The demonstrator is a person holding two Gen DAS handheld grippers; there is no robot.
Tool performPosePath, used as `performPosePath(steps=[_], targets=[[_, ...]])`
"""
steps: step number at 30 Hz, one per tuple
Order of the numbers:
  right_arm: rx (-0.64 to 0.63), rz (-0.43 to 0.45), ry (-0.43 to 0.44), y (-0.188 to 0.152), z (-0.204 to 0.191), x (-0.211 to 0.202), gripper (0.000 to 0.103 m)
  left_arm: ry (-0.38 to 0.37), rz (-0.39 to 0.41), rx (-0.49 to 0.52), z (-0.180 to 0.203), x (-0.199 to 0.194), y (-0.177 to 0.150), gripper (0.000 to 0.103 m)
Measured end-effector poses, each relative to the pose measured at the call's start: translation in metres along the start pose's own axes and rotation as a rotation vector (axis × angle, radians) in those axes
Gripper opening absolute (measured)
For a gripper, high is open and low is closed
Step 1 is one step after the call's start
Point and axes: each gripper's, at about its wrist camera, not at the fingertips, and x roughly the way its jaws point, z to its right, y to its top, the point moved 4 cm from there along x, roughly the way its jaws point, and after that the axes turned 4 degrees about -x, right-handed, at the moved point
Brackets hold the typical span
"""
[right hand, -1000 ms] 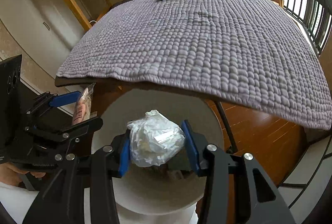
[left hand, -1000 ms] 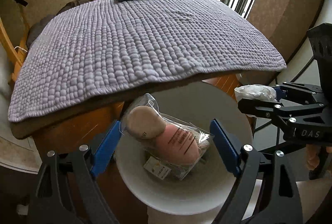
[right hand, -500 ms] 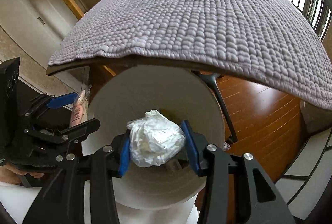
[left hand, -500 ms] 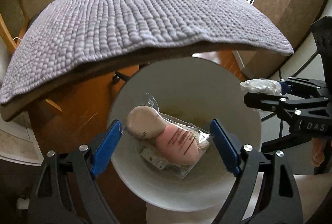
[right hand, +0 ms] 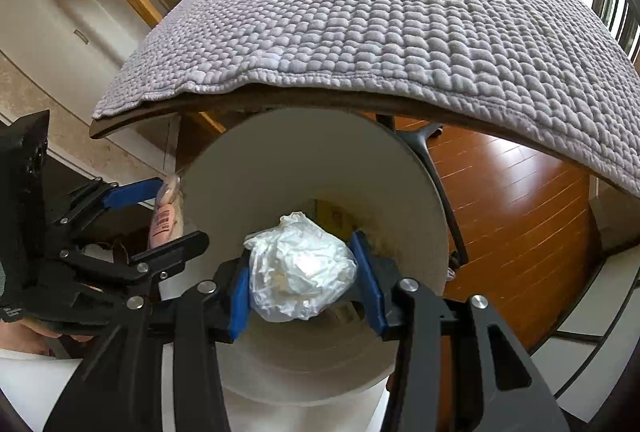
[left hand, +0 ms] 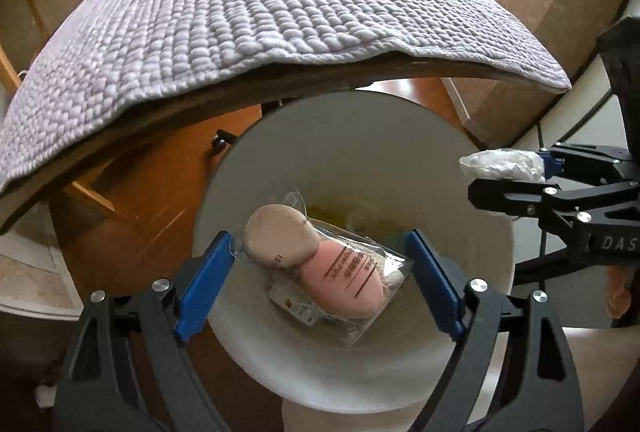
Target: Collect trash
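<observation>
One word, "DAS", reads white on the right claw (left hand: 502, 175).

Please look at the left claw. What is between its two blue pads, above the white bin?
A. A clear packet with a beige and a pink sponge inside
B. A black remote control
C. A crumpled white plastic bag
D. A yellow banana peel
A: between the pads of the left claw, over the white bin, sits a clear packet with one beige and one pink sponge.
</observation>
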Motion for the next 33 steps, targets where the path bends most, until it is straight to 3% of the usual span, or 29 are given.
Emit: performPosePath(steps=[1,2,12,19,26,33], targets=[[0.003,0.009,-0.01,0.001,0.0,-0.002,0.069,0.017,0.006,0.007,0.0,0.0,0.001,0.101],[0.007,0.022,-0.019,0.002,0.0,-0.005,0.073,0.032,0.017,0.013,0.0,-0.001,0.002,0.102],[0.019,0.045,-0.005,0.01,-0.002,-0.021,0.079,-0.03,0.003,-0.029,-0.011,-0.016,0.006,0.102],[0.01,0.128,-0.023,0.03,-0.005,-0.055,0.095,-0.049,0.127,-0.042,-0.014,-0.066,0.041,0.102],[0.026,0.27,-0.141,0.098,0.03,-0.078,0.099,0.066,0.264,-0.14,-0.06,-0.08,0.118,0.102],[0.056,0.315,-0.276,0.169,0.105,-0.054,0.099,0.19,0.28,-0.183,-0.122,-0.047,0.177,0.102]])
